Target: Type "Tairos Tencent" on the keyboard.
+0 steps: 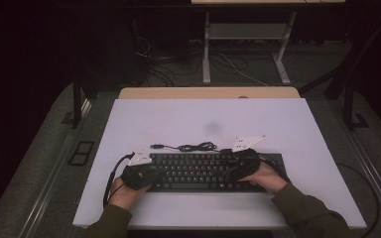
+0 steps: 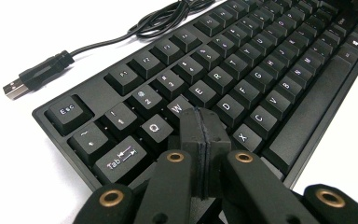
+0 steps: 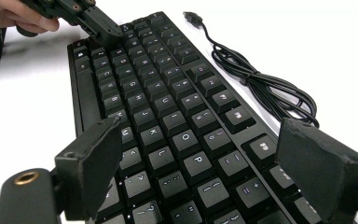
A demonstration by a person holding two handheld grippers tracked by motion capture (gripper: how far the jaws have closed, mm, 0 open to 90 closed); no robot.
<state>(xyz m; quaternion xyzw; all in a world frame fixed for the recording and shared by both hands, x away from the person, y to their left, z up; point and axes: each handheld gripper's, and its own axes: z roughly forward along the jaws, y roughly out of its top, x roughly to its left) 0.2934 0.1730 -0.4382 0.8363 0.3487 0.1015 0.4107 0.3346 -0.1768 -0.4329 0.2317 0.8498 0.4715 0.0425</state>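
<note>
The stiff, light keyboard [image 2: 242,70] sits under the left gripper's [image 2: 204,122] pressed-together jaws and between the right gripper's [image 3: 200,154] spread jaws, best taken by its edges.

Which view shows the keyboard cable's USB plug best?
The left gripper view: the USB plug lies close and sharp, its metal end bare on the table. The right gripper view shows it small and far off; the high view shows it as a tiny dark tip.
</note>
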